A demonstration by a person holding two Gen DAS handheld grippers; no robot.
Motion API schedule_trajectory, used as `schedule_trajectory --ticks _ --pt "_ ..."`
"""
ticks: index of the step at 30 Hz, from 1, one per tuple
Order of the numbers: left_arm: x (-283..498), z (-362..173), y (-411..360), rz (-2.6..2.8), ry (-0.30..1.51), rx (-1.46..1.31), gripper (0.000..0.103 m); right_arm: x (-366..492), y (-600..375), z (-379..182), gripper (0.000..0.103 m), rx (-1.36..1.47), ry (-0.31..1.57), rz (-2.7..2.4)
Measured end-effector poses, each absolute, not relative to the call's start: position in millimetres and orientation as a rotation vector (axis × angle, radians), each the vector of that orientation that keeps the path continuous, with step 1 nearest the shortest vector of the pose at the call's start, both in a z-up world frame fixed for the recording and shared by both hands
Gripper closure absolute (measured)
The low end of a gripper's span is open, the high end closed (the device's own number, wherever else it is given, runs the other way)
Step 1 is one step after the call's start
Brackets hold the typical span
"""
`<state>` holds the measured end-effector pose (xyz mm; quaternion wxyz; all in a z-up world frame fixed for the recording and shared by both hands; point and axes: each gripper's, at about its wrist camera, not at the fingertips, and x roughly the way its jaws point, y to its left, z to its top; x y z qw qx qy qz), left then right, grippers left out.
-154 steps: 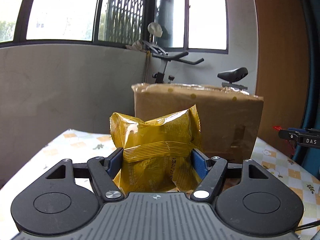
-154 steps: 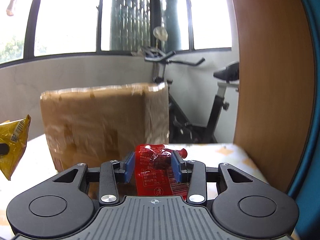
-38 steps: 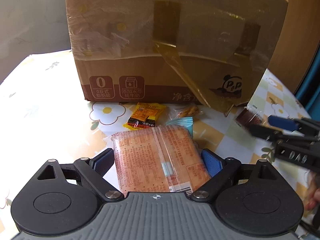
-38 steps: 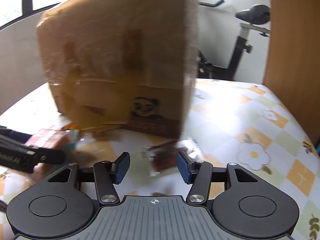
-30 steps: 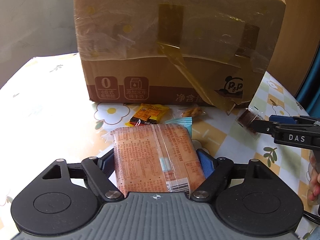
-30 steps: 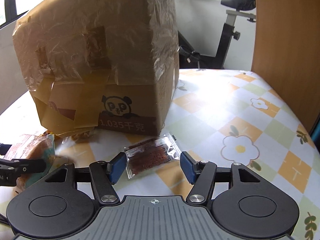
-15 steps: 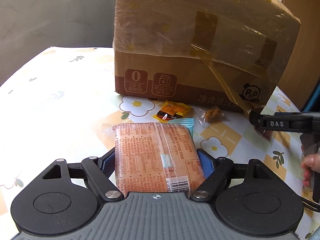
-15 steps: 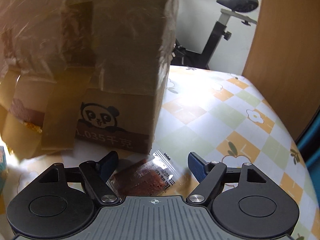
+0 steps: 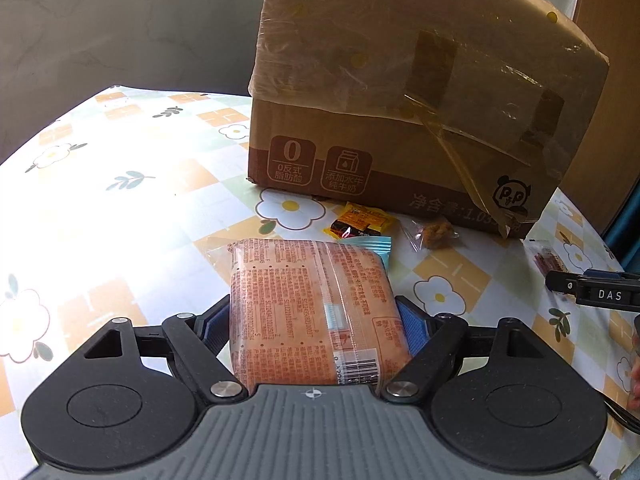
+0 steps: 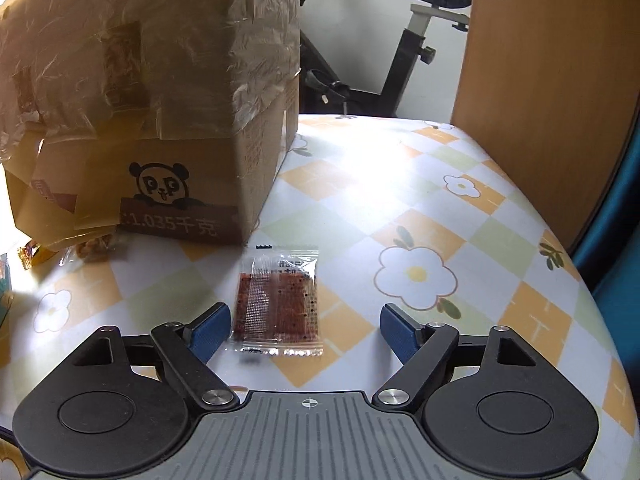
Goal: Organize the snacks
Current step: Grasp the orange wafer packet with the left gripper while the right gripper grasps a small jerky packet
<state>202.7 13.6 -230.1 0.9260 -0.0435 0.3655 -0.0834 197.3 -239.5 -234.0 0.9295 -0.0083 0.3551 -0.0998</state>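
The left gripper (image 9: 312, 330) had its jaws clamped on an orange packet (image 9: 308, 312), near the box (image 9: 400, 120) on the desk (image 9: 120, 208). The right gripper (image 10: 306, 330) stood with jaws wide around a flat red sachet (image 10: 278, 304) lying on the desk just right of the box.

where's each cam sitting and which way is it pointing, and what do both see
Left wrist: rides on the left gripper, looking forward and down along its fingers, shut on an orange snack pack; the right gripper shows at the right edge.
Right wrist: rides on the right gripper, fingers open around a clear packet of reddish snack lying on the table.
Shared: the cardboard box, the floral table and that clear packet.
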Motion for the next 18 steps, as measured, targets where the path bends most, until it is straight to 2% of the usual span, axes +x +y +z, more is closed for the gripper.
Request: schedule_trajectory --ticks 2,7,10,11,12,18 --pt "202 -230 14 -0.171 0.747 -0.091 0.019 200 -239 -234 0.038 -0.020 0.721 -0.190" --pt "202 -232 16 -0.177 0.746 -0.101 0.018 211 -237 -235 0.041 -0.008 0.692 -0.180" --pt "202 -232 15 -0.176 0.744 -0.096 0.018 211 -232 -239 0.049 -0.031 0.663 -0.158" --pt "201 -232 14 -0.174 0.742 -0.094 0.018 208 -230 -240 0.056 -0.043 0.649 -0.142" --pt "201 -232 14 -0.173 0.739 -0.093 0.018 205 -226 -241 0.059 -0.058 0.639 -0.128" --pt "199 -233 12 -0.165 0.727 -0.090 0.018 194 -219 -241 0.061 -0.070 0.633 -0.066"
